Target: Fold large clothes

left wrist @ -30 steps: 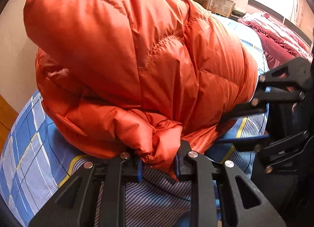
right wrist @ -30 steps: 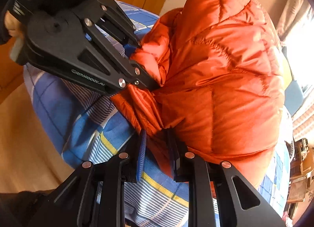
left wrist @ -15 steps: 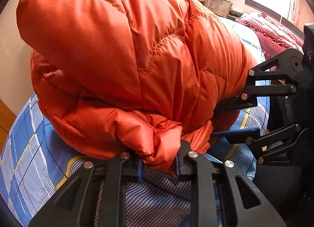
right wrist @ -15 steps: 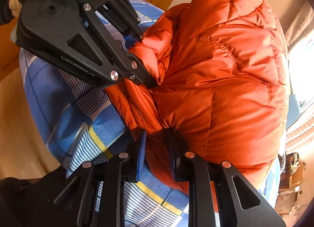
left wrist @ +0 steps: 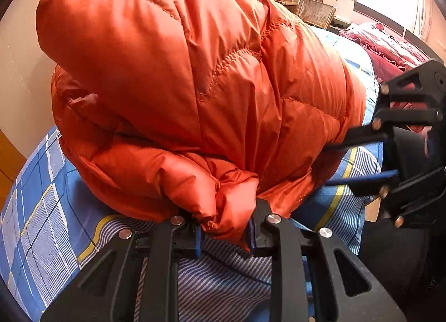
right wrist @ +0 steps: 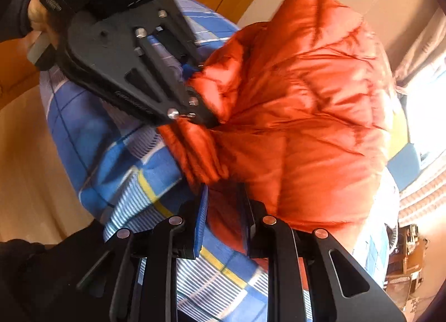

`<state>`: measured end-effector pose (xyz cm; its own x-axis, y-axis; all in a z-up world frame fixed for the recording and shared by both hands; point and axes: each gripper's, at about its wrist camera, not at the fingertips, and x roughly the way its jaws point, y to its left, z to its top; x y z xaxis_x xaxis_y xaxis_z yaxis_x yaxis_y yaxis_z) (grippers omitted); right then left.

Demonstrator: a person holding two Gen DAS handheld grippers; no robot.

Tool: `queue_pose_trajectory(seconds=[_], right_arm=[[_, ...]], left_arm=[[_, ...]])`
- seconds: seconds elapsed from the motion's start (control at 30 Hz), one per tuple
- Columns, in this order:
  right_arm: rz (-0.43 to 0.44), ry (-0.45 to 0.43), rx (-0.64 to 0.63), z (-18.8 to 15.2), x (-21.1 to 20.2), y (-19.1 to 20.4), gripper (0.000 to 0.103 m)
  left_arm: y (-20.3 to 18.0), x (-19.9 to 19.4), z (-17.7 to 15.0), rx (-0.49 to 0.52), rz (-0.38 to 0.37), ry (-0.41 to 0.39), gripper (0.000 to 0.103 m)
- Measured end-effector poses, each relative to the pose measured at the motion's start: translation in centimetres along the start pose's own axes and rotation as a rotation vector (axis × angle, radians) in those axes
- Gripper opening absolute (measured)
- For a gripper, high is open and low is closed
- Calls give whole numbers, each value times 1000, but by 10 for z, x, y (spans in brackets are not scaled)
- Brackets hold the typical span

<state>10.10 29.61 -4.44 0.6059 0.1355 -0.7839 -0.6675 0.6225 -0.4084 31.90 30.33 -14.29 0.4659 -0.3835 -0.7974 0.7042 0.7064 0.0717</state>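
Puffy quilted orange down jacket (left wrist: 195, 93) bulges over the plaid bed (left wrist: 36, 210); left hand-held gripper (left wrist: 225, 227) and right hand-held gripper (right wrist: 225, 210) each pinch its hem.

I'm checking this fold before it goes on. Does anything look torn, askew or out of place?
Nothing stands out. The puffy orange quilted down jacket is bunched in a mound on the blue plaid bedsheet, its near edge pinched by the left hand-held gripper and the right hand-held gripper. No tear shows.
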Motion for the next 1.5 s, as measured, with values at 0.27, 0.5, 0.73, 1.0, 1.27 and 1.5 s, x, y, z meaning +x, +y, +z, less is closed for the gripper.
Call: queue_pose_trajectory(seconds=[0.27, 0.5, 0.73, 1.0, 1.27, 1.5], right_arm=[[-13, 22, 4, -5, 10, -10, 20], [3, 28, 22, -15, 26, -14, 20], [63, 17, 52, -23, 19, -33, 20], [100, -2, 110, -34, 9, -64, 20], [115, -12, 187, -46, 3, -98, 20], [156, -7, 238, -52, 9, -125, 20]], left_arm=[[-3, -2, 1, 1, 12, 4, 22], [-7, -2, 3, 7, 27, 5, 22], [-13, -3, 5, 23, 50, 10, 22], [-23, -5, 2, 44, 87, -3, 22], [-42, -8, 0, 112, 134, -19, 22], [-64, -11, -5, 234, 194, -40, 22]])
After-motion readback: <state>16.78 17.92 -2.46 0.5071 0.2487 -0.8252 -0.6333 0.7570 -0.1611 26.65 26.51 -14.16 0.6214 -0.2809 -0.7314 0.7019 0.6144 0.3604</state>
